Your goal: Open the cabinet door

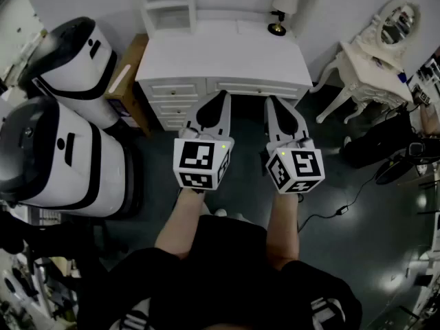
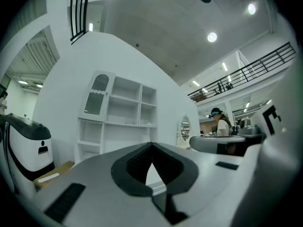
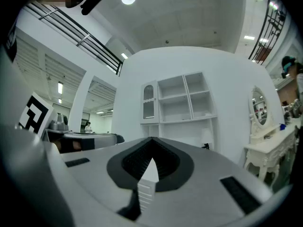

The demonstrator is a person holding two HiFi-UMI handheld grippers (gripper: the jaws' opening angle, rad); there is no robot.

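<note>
A white desk (image 1: 227,57) carries a white hutch of shelves (image 2: 125,112). The hutch's cabinet door (image 2: 94,96) is a narrow arched glass panel at its upper left, and it is shut; the right gripper view has this cabinet door (image 3: 148,102) too. Both grippers are held level side by side, well short of the desk front. My left gripper (image 1: 223,96) has its jaws together with nothing between them, as its own view of the left gripper (image 2: 151,144) confirms. My right gripper (image 1: 269,102) is likewise shut and empty, its tips (image 3: 152,138) meeting.
Two large white-and-black machines (image 1: 69,53) (image 1: 55,157) stand at the left, with a cardboard box (image 1: 127,81) beside the desk. A small lamp (image 1: 278,12) sits on the desk. A white vanity table (image 1: 371,64) with an oval mirror (image 1: 399,19) stands at the right. Cables lie on the dark floor (image 1: 337,212).
</note>
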